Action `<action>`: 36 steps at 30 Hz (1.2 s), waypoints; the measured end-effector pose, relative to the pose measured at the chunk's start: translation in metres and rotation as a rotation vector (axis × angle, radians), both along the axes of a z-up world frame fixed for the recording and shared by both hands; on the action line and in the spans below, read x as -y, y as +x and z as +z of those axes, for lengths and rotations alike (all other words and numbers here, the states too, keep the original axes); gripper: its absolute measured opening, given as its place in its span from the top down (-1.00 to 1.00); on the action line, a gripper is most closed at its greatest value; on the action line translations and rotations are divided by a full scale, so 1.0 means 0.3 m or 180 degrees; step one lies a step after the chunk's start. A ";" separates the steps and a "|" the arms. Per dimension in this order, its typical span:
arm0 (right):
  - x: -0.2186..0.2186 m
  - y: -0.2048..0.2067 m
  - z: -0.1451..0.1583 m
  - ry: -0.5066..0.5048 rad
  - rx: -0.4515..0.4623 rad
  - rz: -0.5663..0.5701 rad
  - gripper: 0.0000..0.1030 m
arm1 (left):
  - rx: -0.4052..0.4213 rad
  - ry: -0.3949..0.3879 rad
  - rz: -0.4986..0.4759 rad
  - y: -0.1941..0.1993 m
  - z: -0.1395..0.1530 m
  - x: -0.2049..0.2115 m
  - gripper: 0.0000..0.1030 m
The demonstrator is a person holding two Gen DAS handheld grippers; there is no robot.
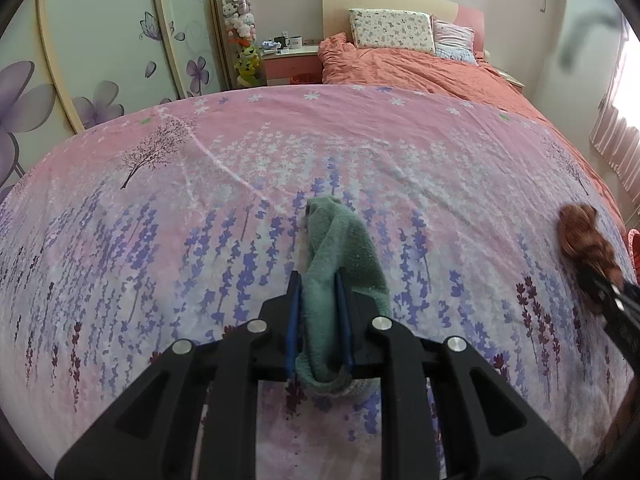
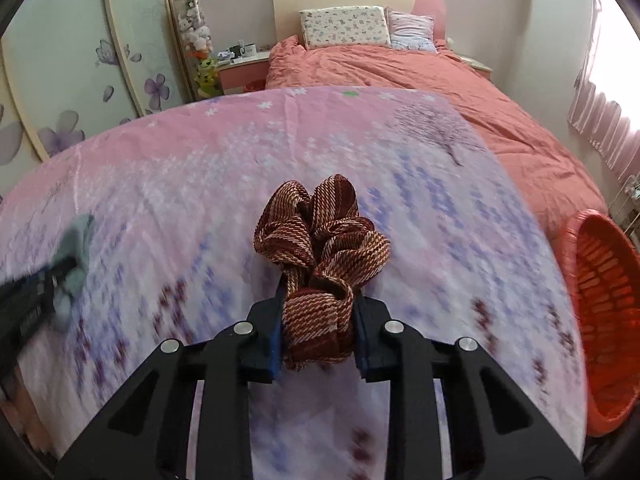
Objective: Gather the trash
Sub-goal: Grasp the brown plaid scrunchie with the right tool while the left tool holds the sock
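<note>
1. Nearest the left wrist camera, the left tool (image 1: 318, 276) is clamped narrow on a green cloth (image 1: 344, 248); the cloth fills the gap between the blue pads and folds forward past the fingertips, over the pink flowered sheet (image 1: 240, 168).
2. Nearest the right wrist camera, the right tool (image 2: 320, 294) is closed on a bunched red-brown woven cloth (image 2: 324, 236), which spills out ahead of the fingertips over the same sheet.
3. Measured from the sheet: the green cloth is over its near middle in the left view, and the woven cloth is over its right part.
4. An orange basket (image 2: 600, 280) stands off the sheet's right edge, beside the bed.
5. Beyond the sheet's far edge lies an orange quilt (image 1: 420, 68) with two pillows (image 1: 390, 30) at the headboard.
</note>
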State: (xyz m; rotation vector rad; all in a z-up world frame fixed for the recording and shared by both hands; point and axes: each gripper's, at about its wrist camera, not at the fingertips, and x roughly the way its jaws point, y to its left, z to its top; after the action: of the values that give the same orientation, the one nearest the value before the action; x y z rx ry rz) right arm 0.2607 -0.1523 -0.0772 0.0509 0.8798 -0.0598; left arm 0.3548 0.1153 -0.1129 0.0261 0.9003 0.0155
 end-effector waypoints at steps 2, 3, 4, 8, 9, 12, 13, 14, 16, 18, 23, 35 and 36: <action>0.014 -0.051 0.002 -0.0148 -0.0001 0.0012 0.47 | 0.0000 -0.0002 0.0001 -0.001 0.000 -0.001 0.63; 0.015 -0.061 0.001 -0.0192 0.0002 0.0015 0.46 | 0.0000 -0.0005 0.0001 -0.001 0.000 -0.001 0.63; 0.020 -0.076 0.000 -0.0212 0.0006 0.0019 0.46 | 0.0000 -0.0004 0.0001 -0.002 0.000 -0.001 0.63; 0.034 -0.080 -0.003 -0.0112 -0.0006 -0.0012 0.44 | 0.0000 -0.0004 0.0002 -0.002 0.000 -0.002 0.63; 0.043 -0.073 -0.001 -0.0120 -0.0008 -0.0017 0.41 | 0.0000 -0.0011 0.0002 -0.002 0.000 -0.002 0.63; 0.038 -0.068 -0.001 -0.0158 -0.0011 -0.0025 0.39 | 0.0002 -0.0083 0.0003 -0.005 -0.002 -0.012 0.62; 0.040 -0.065 -0.001 -0.0132 -0.0013 -0.0030 0.38 | 0.0003 -0.0136 0.0004 -0.005 -0.002 -0.021 0.62; 0.049 -0.063 -0.002 -0.0073 -0.0016 -0.0037 0.37 | 0.0005 -0.0181 0.0005 -0.006 -0.002 -0.031 0.61; 0.092 -0.061 -0.010 0.0093 -0.0015 -0.0046 0.35 | 0.0011 -0.0279 0.0005 -0.010 -0.002 -0.046 0.61; 0.112 -0.058 -0.013 0.0194 -0.0006 -0.0044 0.34 | 0.0014 -0.0329 0.0005 -0.012 -0.002 -0.052 0.60; 0.111 -0.051 -0.013 0.0073 -0.0021 -0.0035 0.32 | 0.0011 -0.0251 0.0002 -0.015 -0.007 -0.041 0.59; 0.081 -0.051 -0.013 0.0094 -0.0020 -0.0027 0.27 | 0.0010 -0.0241 -0.0013 -0.013 -0.007 -0.038 0.47; 0.080 -0.051 -0.013 0.0090 -0.0020 -0.0027 0.27 | 0.0013 -0.0270 -0.0053 -0.014 -0.007 -0.039 0.41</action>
State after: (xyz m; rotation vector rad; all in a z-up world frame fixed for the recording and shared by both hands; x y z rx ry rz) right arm 0.2454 -0.1764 -0.0811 0.0807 0.8866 -0.0554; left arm 0.3506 0.1269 -0.1149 -0.0455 0.8960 -0.0380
